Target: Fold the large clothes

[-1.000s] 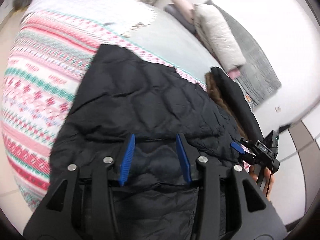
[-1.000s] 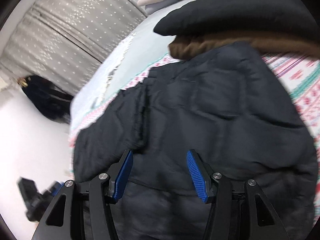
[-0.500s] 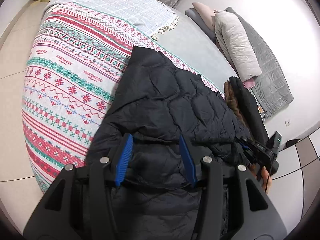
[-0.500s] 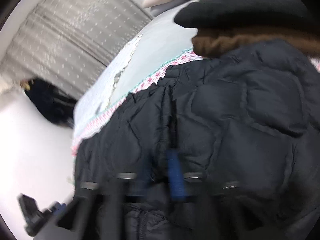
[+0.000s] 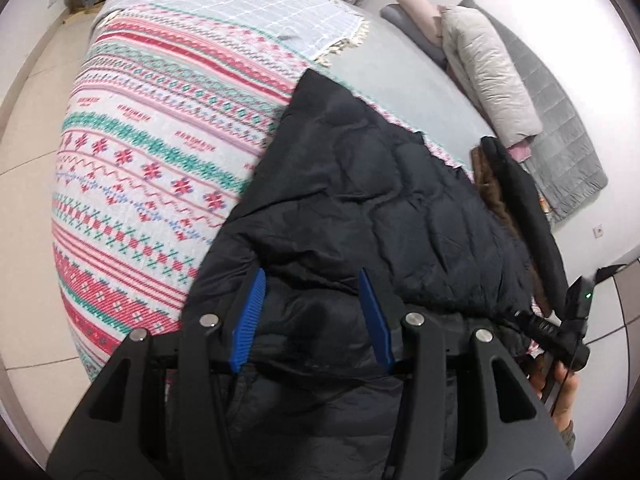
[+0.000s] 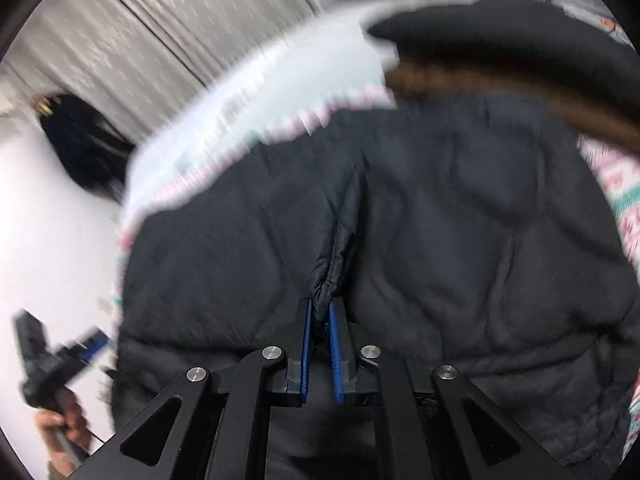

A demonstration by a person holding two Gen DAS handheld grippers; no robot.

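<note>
A large black quilted jacket (image 5: 380, 200) with a brown fur-trimmed hood (image 5: 496, 196) lies on the bed; it also shows in the right wrist view (image 6: 460, 220). My left gripper (image 5: 312, 280) is open, its blue pads above the jacket's near part, holding nothing. My right gripper (image 6: 319, 308) is shut on a pinched fold of the black jacket. The right gripper also shows at the right edge of the left wrist view (image 5: 560, 328), and the left gripper at the lower left of the right wrist view (image 6: 56, 360).
The bed has a red, green and white patterned blanket (image 5: 152, 168) and a pale checked throw (image 5: 248, 4). Folded pale bedding (image 5: 492, 68) and a grey quilt (image 5: 560, 120) lie at the far side. Tiled floor (image 5: 24, 160) borders the bed. A dark garment (image 6: 80, 140) hangs by the curtain.
My right gripper has closed from wide open onto a fold of the jacket. My left gripper has stayed open and drawn back a little, showing more of the bed.
</note>
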